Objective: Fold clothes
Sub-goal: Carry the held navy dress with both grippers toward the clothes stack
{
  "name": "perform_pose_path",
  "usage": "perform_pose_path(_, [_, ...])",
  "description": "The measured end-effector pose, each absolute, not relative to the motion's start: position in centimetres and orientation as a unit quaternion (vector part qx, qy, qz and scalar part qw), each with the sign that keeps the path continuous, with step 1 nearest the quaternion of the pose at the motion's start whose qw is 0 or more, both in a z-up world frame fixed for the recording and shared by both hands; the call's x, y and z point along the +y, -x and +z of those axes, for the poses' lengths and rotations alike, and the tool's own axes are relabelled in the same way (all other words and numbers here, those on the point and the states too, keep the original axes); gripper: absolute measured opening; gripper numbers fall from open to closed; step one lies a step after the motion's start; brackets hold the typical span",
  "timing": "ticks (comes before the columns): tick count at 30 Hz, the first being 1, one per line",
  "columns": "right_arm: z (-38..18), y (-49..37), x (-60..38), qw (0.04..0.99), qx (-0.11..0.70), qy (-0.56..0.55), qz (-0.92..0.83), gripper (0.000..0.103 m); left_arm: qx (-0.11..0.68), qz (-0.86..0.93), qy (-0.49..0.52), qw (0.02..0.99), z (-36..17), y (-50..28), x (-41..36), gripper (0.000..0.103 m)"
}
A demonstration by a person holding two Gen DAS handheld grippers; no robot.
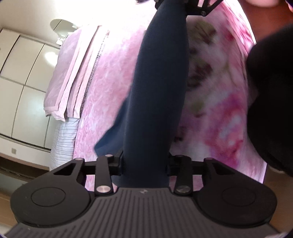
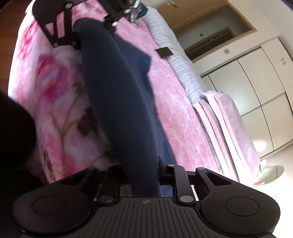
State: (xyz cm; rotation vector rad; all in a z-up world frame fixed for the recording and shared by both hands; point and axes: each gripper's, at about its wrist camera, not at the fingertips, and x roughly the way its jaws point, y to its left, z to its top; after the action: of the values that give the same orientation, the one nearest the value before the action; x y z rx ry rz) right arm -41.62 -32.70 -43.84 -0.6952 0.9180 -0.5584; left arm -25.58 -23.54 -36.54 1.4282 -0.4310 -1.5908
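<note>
A dark navy garment [image 1: 157, 87] hangs stretched between my two grippers above a pink floral bed cover [image 1: 216, 102]. My left gripper [image 1: 144, 164] is shut on one end of it. Its far end is held by my right gripper, which shows at the top of the left wrist view [image 1: 194, 7]. In the right wrist view the same garment [image 2: 120, 102] runs from my right gripper [image 2: 144, 174], shut on it, up to my left gripper [image 2: 77, 36] at the top. A loose flap of the garment [image 2: 141, 62] hangs to one side.
A folded pink blanket [image 1: 73, 76] lies on the bed near its edge, also in the right wrist view [image 2: 227, 128]. A dark flat rectangular object [image 2: 163, 52] lies on the bed. White wardrobe doors [image 2: 256, 82] stand beyond. A black mass [image 1: 271, 109] fills one side.
</note>
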Motion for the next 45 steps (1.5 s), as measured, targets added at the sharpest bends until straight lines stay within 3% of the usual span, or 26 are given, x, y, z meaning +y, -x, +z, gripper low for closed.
perform_pose_path(13, [-31.5, 44.6, -32.5, 0.802, 0.394, 0.346, -0.287, 0.017, -0.179, -0.688, -0.525, 0.468, -25.2, 25.9, -25.6, 0.033])
perform_pose_path(27, [-30.3, 48.8, -38.6, 0.799, 0.413, 0.31, -0.308, 0.017, -0.179, -0.731, -0.513, 0.413, -24.9, 28.3, -35.3, 0.032])
perform_pose_path(32, [-28.6, 49.2, -41.1, 0.808, 0.432, 0.267, -0.3, 0.016, -0.14, -0.745, -0.531, 0.378, -22.2, 28.5, -38.0, 0.032])
perform_pose_path(40, [-17.9, 50.1, -40.6, 0.802, 0.492, 0.19, -0.28, 0.016, -0.075, -0.765, -0.548, 0.328, -11.2, 30.1, -38.4, 0.032])
perform_pose_path(45, [-10.0, 51.3, -39.5, 0.79, 0.511, 0.166, -0.296, 0.016, -0.082, -0.779, -0.538, 0.312, -4.9, 32.0, -38.6, 0.032])
